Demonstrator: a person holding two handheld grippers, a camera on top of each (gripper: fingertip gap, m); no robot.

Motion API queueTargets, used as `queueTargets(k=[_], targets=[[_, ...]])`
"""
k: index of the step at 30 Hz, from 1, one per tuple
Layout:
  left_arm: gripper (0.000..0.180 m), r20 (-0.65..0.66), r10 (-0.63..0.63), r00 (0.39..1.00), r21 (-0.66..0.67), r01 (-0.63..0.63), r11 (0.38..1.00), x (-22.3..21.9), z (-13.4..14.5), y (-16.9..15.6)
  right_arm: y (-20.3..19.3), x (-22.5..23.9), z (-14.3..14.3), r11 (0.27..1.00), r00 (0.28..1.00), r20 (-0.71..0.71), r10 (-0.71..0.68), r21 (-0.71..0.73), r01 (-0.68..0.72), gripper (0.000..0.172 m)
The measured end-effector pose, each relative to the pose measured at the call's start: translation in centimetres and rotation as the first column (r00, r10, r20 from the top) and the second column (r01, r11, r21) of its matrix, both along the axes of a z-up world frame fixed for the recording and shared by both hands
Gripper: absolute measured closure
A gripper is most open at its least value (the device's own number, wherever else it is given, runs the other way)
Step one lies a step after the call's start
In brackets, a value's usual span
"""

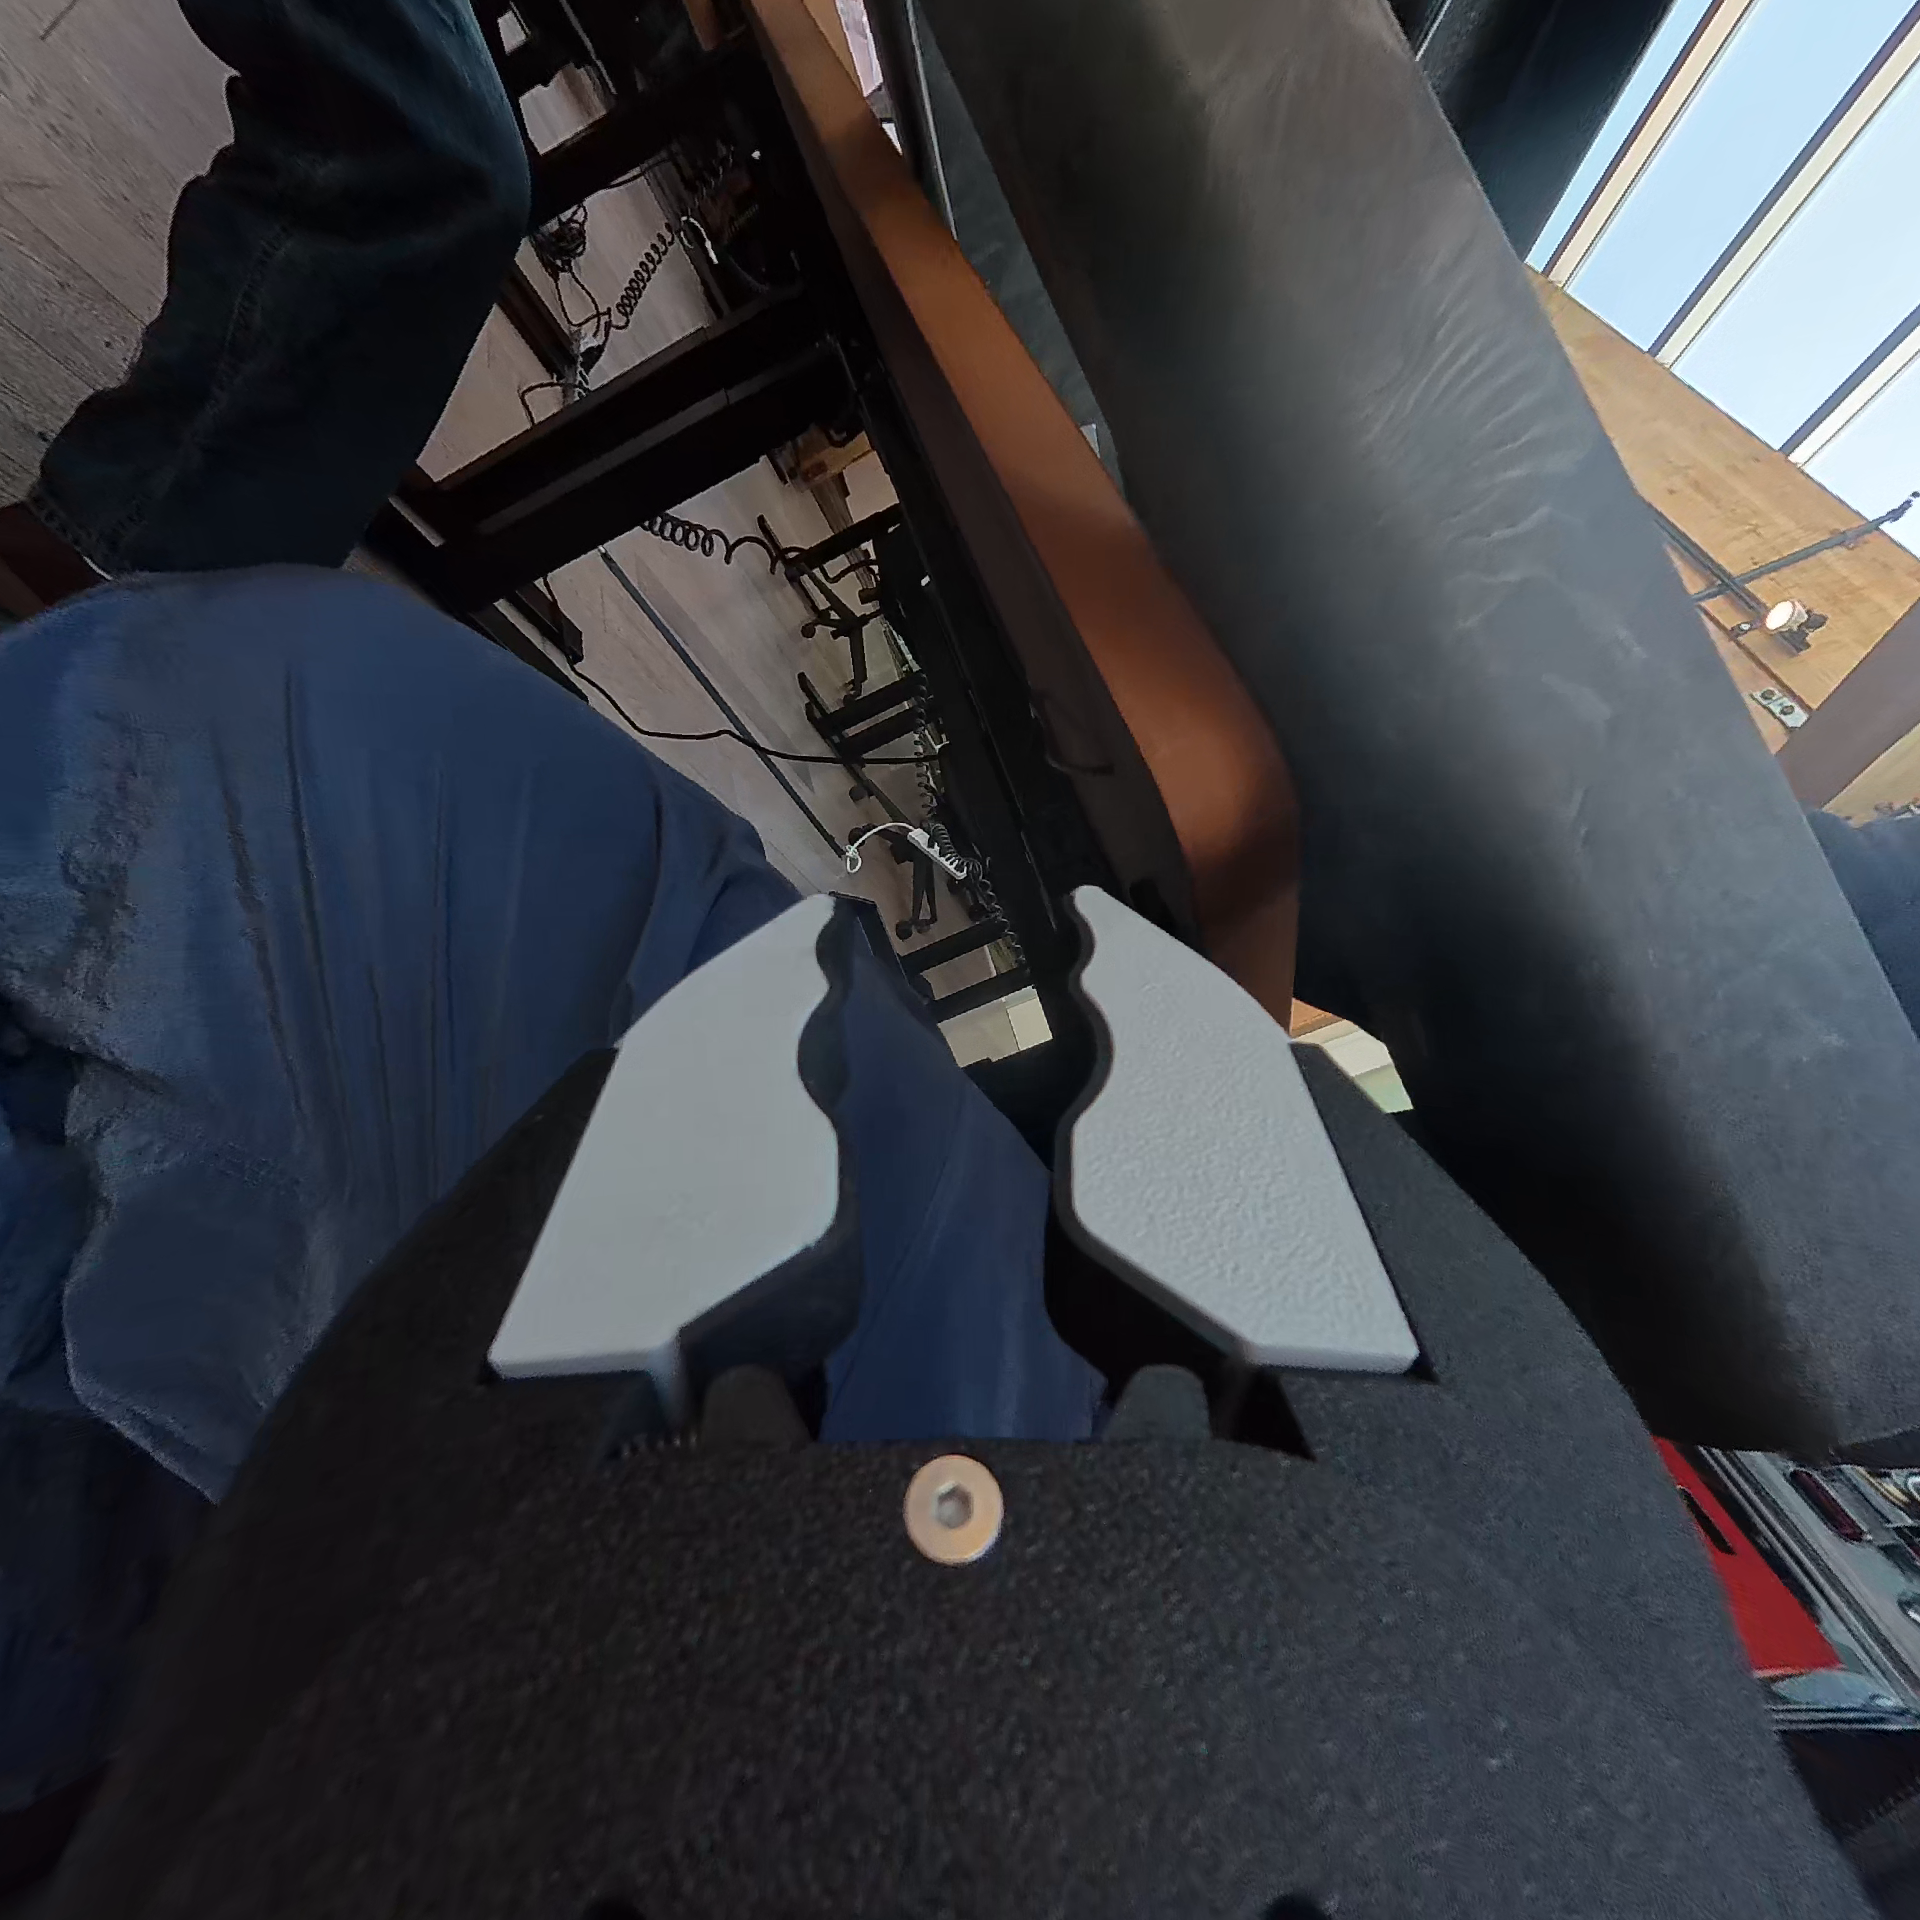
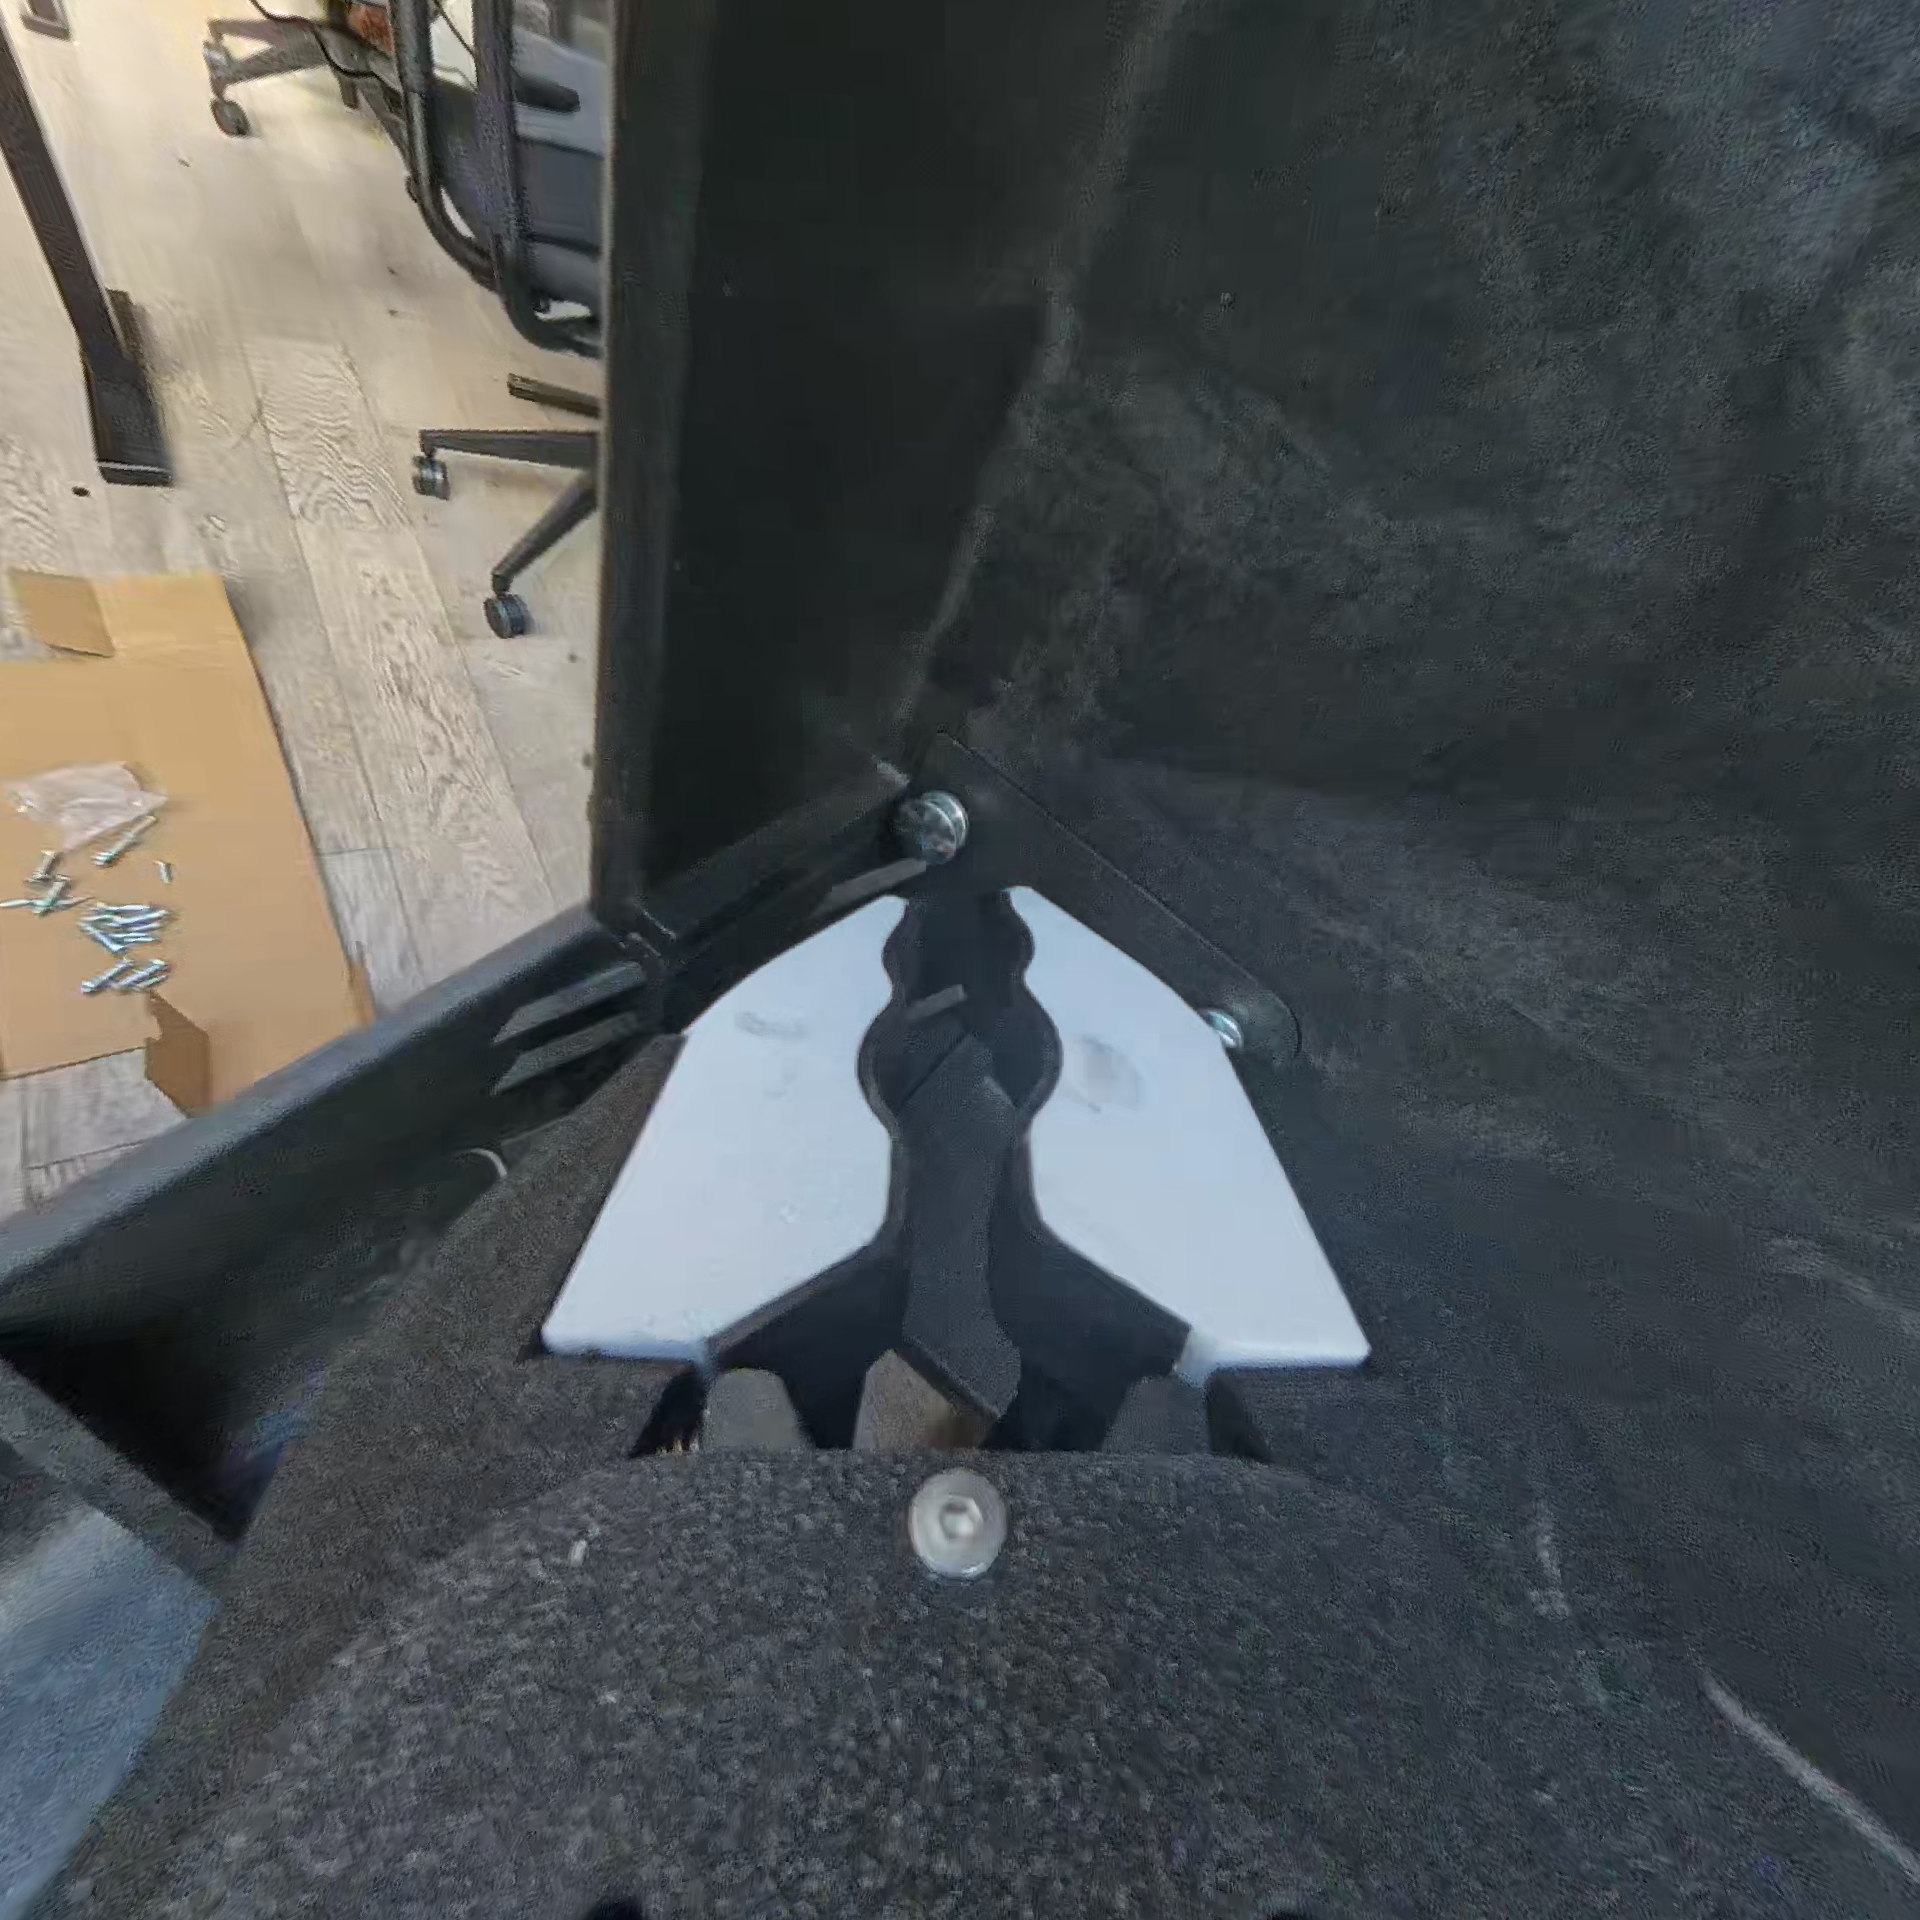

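Right gripper (image 2: 961, 914) jaws narrow around black tool (image 2: 956, 1226), tips beside bolt (image 2: 932, 826) on black bracket (image 2: 1101, 914), loose screws (image 2: 120, 925) on cardboard (image 2: 208, 748), left gripper (image 1: 951, 935) wide, bare, above blue cloth (image 1: 312, 883).

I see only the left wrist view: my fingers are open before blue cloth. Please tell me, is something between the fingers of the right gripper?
Observer: Yes. A black tool lies between the fingers of the right gripper. I cannot tell whether the pads press it.
Operator: What is in front of its tips?
Observer: A silver bolt in a black bracket, just beyond the tips.
Operator: Are there other bolts?
Observer: Loose bolts lie on cardboard on the floor, far left.
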State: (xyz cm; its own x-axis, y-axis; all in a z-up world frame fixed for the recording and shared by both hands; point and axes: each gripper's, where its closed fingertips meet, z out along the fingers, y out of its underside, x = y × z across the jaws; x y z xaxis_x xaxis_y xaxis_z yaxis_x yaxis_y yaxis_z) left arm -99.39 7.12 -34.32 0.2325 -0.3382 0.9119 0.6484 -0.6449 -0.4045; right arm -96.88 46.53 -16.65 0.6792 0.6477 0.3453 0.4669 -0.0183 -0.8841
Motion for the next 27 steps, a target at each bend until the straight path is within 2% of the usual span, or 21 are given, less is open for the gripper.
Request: queueTargets(k=[3, 11, 20, 27], targets=[[0.143, 0.005, -0.009, 1.0, 0.005, 0.009, 1.0, 0.1, 0.1, -0.1, 0.4, 0.1, -1.5, 0.995, 0.996, 0.078, -0.051, 0.089, 0.044, 0.157], [0.143, 0.022, 0.006, 1.0, 0.012, -0.006, 1.0, -0.5, 0.5, -0.2, 1.4, -1.3, -1.8, 0.983, 0.992, 0.118, -0.045, 0.183, 0.023, 0.149], [0.143, 0.03, 0.011, 1.0, 0.005, -0.011, 1.0, -0.6, 0.5, 0.1, 1.6, -2.4, -1.8, 0.978, 0.992, 0.126, -0.011, 0.21, -0.016, 0.155], [0.143, 0.03, 0.013, 0.999, -0.003, -0.013, 1.0, -0.6, 0.3, 0.1, 2.1, -2.3, -1.8, 0.975, 0.989, 0.14, -0.053, 0.223, 0.02, 0.161]])
